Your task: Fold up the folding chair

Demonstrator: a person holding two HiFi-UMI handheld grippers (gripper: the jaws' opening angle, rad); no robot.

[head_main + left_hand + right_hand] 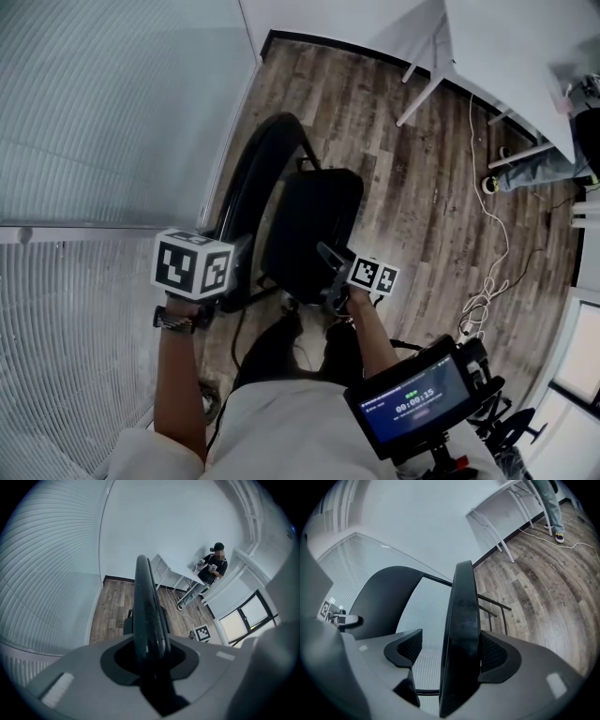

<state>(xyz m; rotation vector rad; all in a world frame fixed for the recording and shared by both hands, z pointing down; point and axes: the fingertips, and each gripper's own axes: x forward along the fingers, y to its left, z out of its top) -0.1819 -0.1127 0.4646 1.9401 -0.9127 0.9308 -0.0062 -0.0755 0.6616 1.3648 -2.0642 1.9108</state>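
Head view: chair [314, 225] legs (hidden)

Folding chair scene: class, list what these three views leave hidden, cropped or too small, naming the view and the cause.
- Where the folding chair meets the floor: head view, covered by its seat; gripper views, blocked by the left gripper and right gripper.
- What the bystander holds: left gripper view, too small.
- Wording on the handheld screen: head view, too small.
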